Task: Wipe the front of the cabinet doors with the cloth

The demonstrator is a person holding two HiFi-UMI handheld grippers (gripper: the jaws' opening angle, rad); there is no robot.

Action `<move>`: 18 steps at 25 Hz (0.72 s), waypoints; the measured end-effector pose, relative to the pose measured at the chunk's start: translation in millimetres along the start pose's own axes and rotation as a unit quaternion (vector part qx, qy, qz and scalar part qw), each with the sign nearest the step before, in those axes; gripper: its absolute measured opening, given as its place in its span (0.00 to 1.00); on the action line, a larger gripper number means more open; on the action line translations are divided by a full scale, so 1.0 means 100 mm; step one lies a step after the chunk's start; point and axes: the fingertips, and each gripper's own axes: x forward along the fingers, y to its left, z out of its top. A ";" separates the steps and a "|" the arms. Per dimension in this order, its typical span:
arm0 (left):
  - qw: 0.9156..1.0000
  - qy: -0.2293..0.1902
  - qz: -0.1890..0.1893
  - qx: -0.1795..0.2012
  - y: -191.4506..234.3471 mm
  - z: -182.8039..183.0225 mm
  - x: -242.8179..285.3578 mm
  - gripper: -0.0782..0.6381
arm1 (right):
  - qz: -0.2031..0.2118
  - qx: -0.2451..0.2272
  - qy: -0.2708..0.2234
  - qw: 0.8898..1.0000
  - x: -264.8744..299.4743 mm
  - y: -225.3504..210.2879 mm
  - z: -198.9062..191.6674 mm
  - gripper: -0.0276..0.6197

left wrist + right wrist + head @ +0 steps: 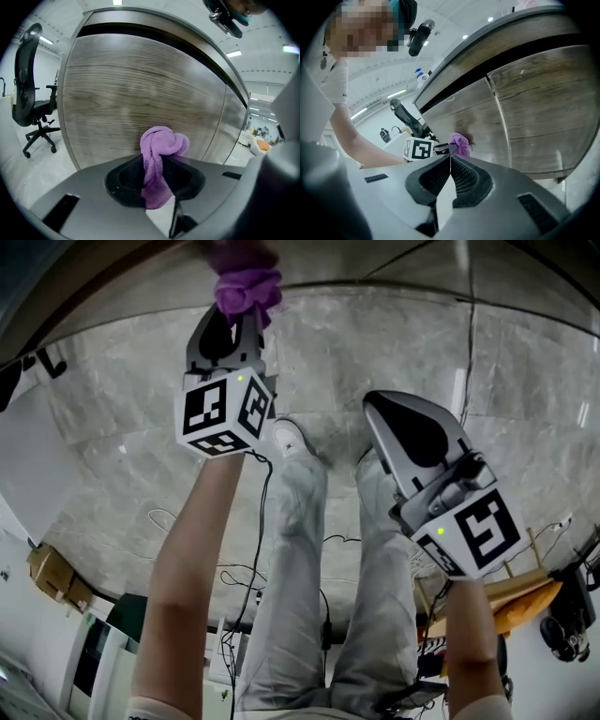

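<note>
The left hand-held gripper [157,161] pinches the bunched purple cloth [164,143] close against the wood-grain cabinet door [140,89]; the right hand-held gripper [450,159] hangs aside, jaws pressed together, empty; best to press the wad firmly and sweep along the grain in overlapping strokes.

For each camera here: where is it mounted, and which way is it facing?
Head view: on the head, facing down; shows arms, legs, left claw, right claw.
Left gripper view: on left claw, facing a cabinet door; jaws shut on cloth.
Right gripper view: on right claw, facing along the doors; jaws shut, left arm visible.
Shared: cloth appears in all three.
</note>
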 end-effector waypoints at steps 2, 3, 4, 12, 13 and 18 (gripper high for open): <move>1.000 0.001 0.014 -0.005 0.25 -0.02 -0.07 0.25 | 0.006 -0.003 0.003 1.000 0.13 0.11 0.00 0.09; 1.000 0.001 0.022 -0.005 0.38 -0.02 -0.10 0.25 | 0.008 -0.005 0.003 1.000 0.20 0.16 0.01 0.09; 1.000 0.001 0.030 -0.006 0.53 -0.03 -0.14 0.25 | 0.010 -0.006 0.004 1.000 0.27 0.21 0.02 0.09; 0.996 0.009 0.085 -0.005 1.44 -0.07 -0.38 0.25 | 0.027 -0.017 0.013 0.999 0.67 0.50 0.02 0.09; 0.996 0.008 0.088 -0.002 1.49 -0.07 -0.39 0.25 | 0.029 -0.017 0.013 0.999 0.70 0.52 0.01 0.09; 0.994 0.000 0.111 0.004 1.70 -0.05 -0.46 0.25 | 0.039 -0.022 0.019 0.999 0.78 0.60 -0.02 0.09</move>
